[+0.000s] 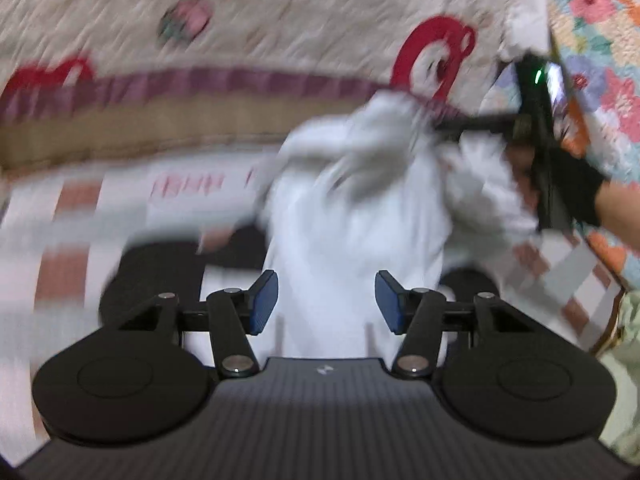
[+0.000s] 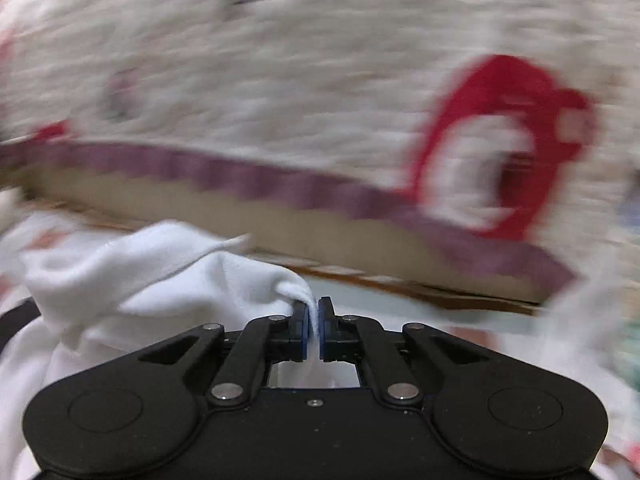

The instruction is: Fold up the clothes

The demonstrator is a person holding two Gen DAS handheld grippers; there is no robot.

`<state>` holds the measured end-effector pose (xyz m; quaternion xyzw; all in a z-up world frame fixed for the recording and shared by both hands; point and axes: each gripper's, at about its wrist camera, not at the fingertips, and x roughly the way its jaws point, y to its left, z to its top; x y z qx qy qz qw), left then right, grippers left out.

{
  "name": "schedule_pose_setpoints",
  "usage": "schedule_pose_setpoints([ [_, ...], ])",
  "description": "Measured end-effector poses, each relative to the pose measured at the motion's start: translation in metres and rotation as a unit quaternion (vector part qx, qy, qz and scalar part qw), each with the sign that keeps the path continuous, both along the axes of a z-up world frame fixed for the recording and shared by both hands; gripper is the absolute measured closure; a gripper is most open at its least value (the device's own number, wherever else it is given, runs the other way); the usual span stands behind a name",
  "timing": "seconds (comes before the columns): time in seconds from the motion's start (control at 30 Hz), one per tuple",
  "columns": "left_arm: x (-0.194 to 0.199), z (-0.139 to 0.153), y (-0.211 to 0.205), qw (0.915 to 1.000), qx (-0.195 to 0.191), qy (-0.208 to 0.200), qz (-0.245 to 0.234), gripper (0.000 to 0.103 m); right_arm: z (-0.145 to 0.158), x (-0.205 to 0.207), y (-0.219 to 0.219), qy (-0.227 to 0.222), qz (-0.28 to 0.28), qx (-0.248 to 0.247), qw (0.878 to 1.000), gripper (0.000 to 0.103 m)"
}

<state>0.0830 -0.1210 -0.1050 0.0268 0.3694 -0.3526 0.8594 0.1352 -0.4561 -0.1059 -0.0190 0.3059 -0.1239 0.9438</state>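
Note:
A white garment (image 1: 352, 208) hangs bunched in the middle of the left wrist view, lifted at its top. My left gripper (image 1: 326, 304) is open, its blue pads (image 1: 264, 304) standing apart on either side of the cloth's lower part without pressing it. My right gripper (image 2: 314, 320) is shut on a fold of the white garment (image 2: 160, 276), which trails away to the left. In the left wrist view the right gripper (image 1: 444, 124) comes in from the right, held by a black-gloved hand (image 1: 576, 184), pinching the garment's top. Both views are blurred.
Behind hangs a cream quilt (image 1: 280, 20) with red motifs (image 2: 500, 140) and a purple band (image 2: 240, 176). A floral fabric (image 1: 600, 20) fills the right edge. Below lies a checked white-and-pink sheet (image 1: 68, 216) with a black item (image 1: 160, 272) on it.

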Motion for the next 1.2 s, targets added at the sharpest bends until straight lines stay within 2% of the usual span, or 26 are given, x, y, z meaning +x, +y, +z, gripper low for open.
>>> schedule_pose_setpoints([
  [0.07, -0.014, -0.017, 0.013, 0.9994, 0.003, 0.029, 0.021, 0.047, -0.004, -0.011, -0.021, 0.016, -0.049, 0.024, 0.998, 0.098],
  [0.1, -0.020, -0.024, 0.019, 0.9986, 0.003, 0.043, 0.031, 0.046, -0.006, -0.023, -0.030, 0.017, -0.062, 0.069, 0.996, 0.097],
  [0.17, -0.031, -0.036, 0.024, 0.9973, -0.002, 0.066, 0.034, 0.043, -0.009, -0.044, -0.030, -0.001, -0.056, 0.136, 0.989, 0.089],
  [0.3, -0.043, -0.049, 0.016, 0.9985, 0.026, 0.038, 0.030, 0.042, -0.021, -0.092, 0.001, -0.010, -0.014, 0.195, 0.981, 0.087],
  [0.33, -0.044, -0.049, 0.014, 0.9986, 0.038, 0.023, 0.029, 0.058, -0.026, -0.098, 0.008, -0.009, -0.001, 0.210, 0.978, 0.085],
  [0.37, -0.045, -0.050, 0.012, 0.9983, 0.049, 0.008, 0.028, 0.090, -0.030, -0.104, 0.017, -0.007, 0.012, 0.226, 0.974, 0.075],
  [0.43, -0.048, -0.044, 0.010, 0.9974, 0.064, -0.020, 0.026, 0.092, -0.038, -0.113, 0.032, -0.002, 0.036, 0.250, 0.968, 0.064],
  [0.53, -0.053, -0.019, 0.018, 0.9954, 0.058, -0.070, 0.030, 0.092, -0.046, -0.120, 0.053, 0.015, 0.065, 0.256, 0.964, 0.063],
  [0.63, -0.039, 0.012, 0.029, 0.9929, 0.045, -0.097, 0.052, 0.092, -0.047, -0.124, 0.069, 0.032, 0.094, 0.250, 0.963, 0.063],
  [0.7, -0.023, 0.027, 0.036, 0.9926, 0.035, -0.100, 0.060, 0.092, -0.046, -0.124, 0.075, 0.040, 0.107, 0.248, 0.962, 0.059],
  [0.73, -0.014, 0.034, 0.041, 0.9929, 0.029, -0.097, 0.063, 0.092, -0.046, -0.123, 0.079, 0.042, 0.110, 0.251, 0.961, 0.056],
  [0.83, 0.005, 0.041, 0.052, 0.9956, -0.009, -0.051, 0.078, 0.092, -0.045, -0.126, 0.088, 0.044, 0.119, 0.271, 0.954, 0.055],
  [0.97, 0.012, 0.048, 0.063, 0.9942, -0.058, -0.019, 0.088, 0.092, -0.041, -0.131, 0.094, 0.040, 0.127, 0.316, 0.939, 0.054],
  [1.07, -0.003, 0.040, 0.063, 0.9926, -0.096, 0.029, 0.068, 0.092, -0.039, -0.133, 0.093, 0.031, 0.133, 0.383, 0.914, 0.048],
  [1.13, -0.016, 0.035, 0.063, 0.9903, -0.116, 0.057, 0.051, 0.093, -0.037, -0.135, 0.091, 0.024, 0.134, 0.431, 0.892, 0.047],
  [1.2, -0.030, 0.031, 0.060, 0.9880, -0.131, 0.075, 0.035, 0.094, -0.034, -0.135, 0.090, 0.014, 0.129, 0.465, 0.876, 0.046],
])
